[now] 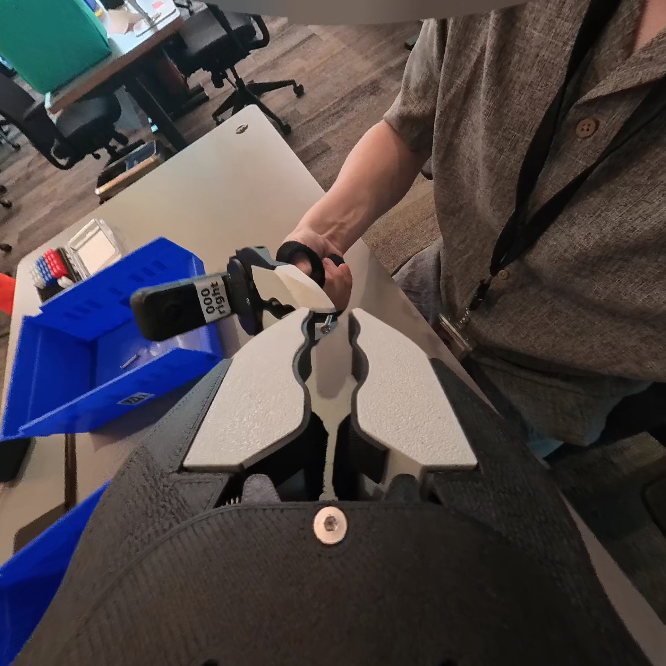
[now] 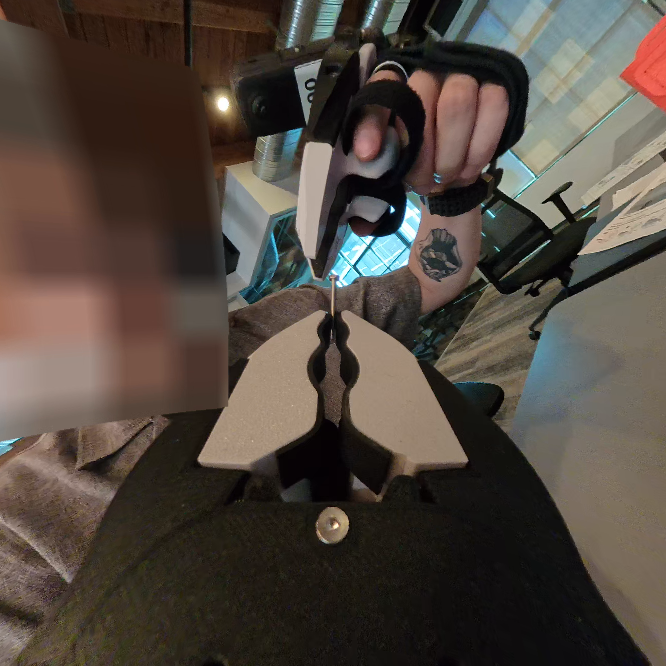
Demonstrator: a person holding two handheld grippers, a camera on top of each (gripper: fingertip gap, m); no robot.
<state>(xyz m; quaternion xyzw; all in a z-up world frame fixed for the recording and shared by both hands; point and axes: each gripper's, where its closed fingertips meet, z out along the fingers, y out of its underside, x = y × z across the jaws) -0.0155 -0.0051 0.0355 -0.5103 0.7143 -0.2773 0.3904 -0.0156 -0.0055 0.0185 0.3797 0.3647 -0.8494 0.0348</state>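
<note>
Two grippers meet tip to tip above the near edge of my pale table. My right gripper has its jaws drawn almost together, pinching the lower end of a thin metal screw that stands straight out past the fingertips. In the left wrist view I see that same screw as a small bright piece at the right gripper's tips, just beside my left gripper. My left gripper's jaws stand narrowly apart in its own camera, with a clear slot of table showing between the pale fingers; in the right wrist view its tip sits right at the screw's head, but I cannot tell whether it actually grips the head or only touches it.

Behind the right gripper lies an open blue bin on the table, and one small dark screw-like piece rests on its floor. A second blue bin shows at the lower left corner. Beyond the first bin I see a clear plastic case and a box of small red, blue and white parts. A person in a grey shirt stands at the table edge, a black lanyard hanging down the shirt.
</note>
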